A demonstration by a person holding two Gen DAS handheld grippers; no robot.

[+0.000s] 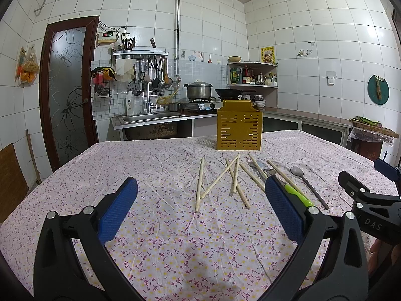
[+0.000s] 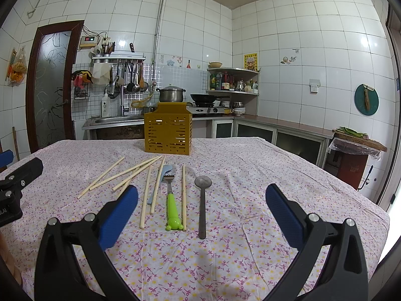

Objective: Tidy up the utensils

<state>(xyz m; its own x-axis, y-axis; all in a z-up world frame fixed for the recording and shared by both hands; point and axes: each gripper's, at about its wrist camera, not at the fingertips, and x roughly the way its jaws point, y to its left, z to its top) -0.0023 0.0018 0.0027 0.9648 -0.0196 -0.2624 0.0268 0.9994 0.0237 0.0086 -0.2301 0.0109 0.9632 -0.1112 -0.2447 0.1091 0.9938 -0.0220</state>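
Several wooden chopsticks (image 1: 218, 178) (image 2: 130, 171) lie scattered on the flowered tablecloth. A green-handled fork (image 2: 171, 207) (image 1: 297, 193), a metal spoon (image 2: 202, 200) (image 1: 307, 184) and a light blue utensil (image 2: 167, 169) lie beside them. A yellow slotted utensil holder (image 1: 238, 125) (image 2: 168, 133) stands upright beyond them. My left gripper (image 1: 200, 208) is open and empty, near side of the chopsticks. My right gripper (image 2: 201, 210) is open and empty, its blue pads either side of the fork and spoon handles. Each gripper shows at the edge of the other view.
The table (image 2: 275, 170) is covered by a pink-flowered cloth; its right edge drops off in the right wrist view. Behind are a sink (image 1: 150, 118), a stove with a pot (image 1: 199, 90) and a wok, and a counter along the right wall.
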